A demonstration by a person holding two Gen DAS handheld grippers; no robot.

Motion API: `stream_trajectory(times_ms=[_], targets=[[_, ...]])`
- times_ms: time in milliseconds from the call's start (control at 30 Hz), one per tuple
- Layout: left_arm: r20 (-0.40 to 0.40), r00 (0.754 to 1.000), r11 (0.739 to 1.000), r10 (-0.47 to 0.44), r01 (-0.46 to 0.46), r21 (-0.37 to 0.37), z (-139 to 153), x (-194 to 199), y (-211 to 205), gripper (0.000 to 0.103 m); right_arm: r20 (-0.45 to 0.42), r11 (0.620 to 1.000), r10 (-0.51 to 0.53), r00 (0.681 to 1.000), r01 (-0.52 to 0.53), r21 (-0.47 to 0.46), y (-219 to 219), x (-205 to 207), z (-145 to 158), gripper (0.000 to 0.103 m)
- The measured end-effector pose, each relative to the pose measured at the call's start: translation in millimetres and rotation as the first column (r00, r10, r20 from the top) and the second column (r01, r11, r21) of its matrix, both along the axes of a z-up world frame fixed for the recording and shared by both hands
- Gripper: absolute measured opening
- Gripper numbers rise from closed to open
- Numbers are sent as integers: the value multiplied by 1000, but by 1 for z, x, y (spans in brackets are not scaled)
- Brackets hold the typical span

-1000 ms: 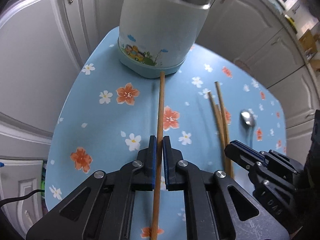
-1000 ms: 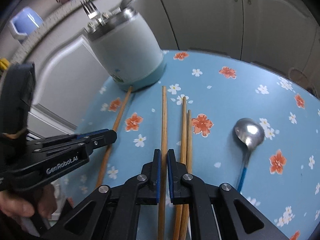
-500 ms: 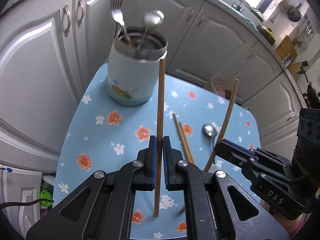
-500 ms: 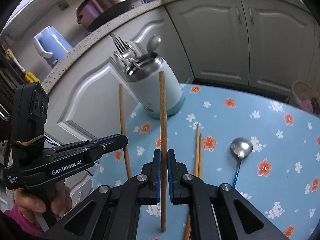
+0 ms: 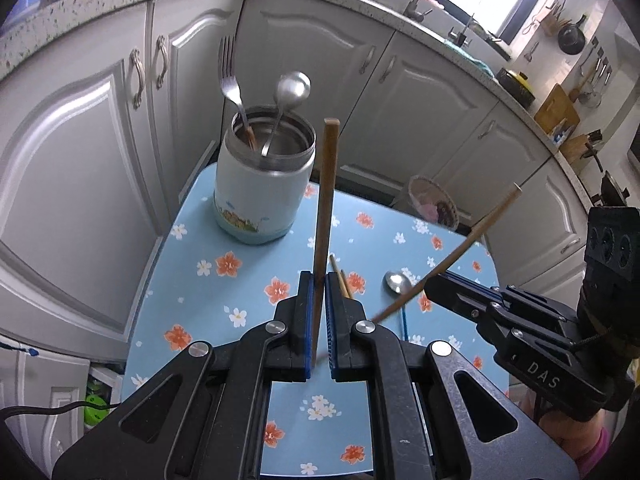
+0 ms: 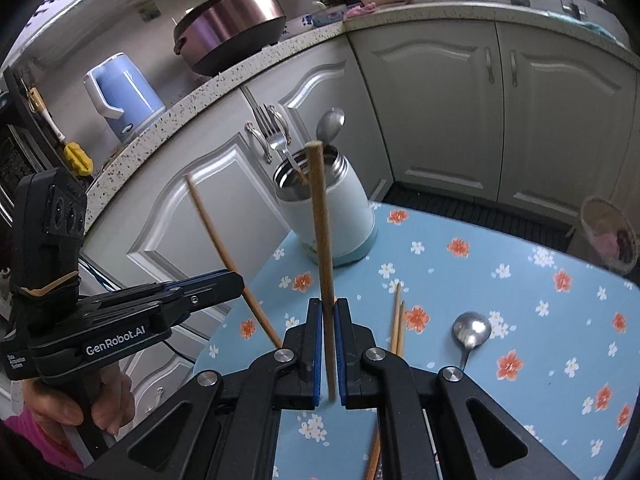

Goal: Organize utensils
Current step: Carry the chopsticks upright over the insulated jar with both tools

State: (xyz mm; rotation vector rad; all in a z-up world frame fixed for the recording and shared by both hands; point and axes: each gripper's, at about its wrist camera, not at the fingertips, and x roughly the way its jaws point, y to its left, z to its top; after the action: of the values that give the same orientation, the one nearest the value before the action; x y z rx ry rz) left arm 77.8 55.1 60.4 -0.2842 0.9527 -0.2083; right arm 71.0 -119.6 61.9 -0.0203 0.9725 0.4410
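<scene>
Left gripper [image 5: 316, 280] is clamped on a wooden chopstick [image 5: 325, 216], which stands nearly upright between the blue pads, its lower end clear of the table. Right gripper [image 6: 328, 308] is likewise clenched on a second chopstick [image 6: 322, 232], held upright; in the left wrist view that same stick leans off to the right. Both sticks are raised off the blue floral table [image 5: 248, 276].

The utensil jar [image 5: 262, 188], white with a steel rim, stands near the table's far corner, close to the edge that faces the white cabinet doors [image 5: 80, 152]. A fork [image 5: 230, 80] and a spoon [image 5: 290, 92] already stand in it, leaning against the rim; the remaining mouth is open.

Still lying on the table: a pair of chopsticks [image 6: 398, 316], side by side, and just to their right a metal spoon with a blue handle [image 6: 471, 330]. Both lie well apart from the jar, with bare tabletop between. The table's near left edge runs close alongside the cabinets. A hand [image 6: 80, 412] grips the left gripper's handle at that side.
</scene>
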Motion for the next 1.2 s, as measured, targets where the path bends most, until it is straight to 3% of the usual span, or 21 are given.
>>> stream_trajectory(times_ms=[600,1067,1200], targets=[[76,996,999,50,-51,6,60,19,24,4,121,998,42,992,-36,-47,23,30,65,5],[184,976,992,113,-120,27,130,60,51,4,225,996,87,970,-77,-51,63,71,125,5],[202,971,989,128,-141,52,136,78,53,4,232,995,90,969,-78,-60,76,90,129,5]])
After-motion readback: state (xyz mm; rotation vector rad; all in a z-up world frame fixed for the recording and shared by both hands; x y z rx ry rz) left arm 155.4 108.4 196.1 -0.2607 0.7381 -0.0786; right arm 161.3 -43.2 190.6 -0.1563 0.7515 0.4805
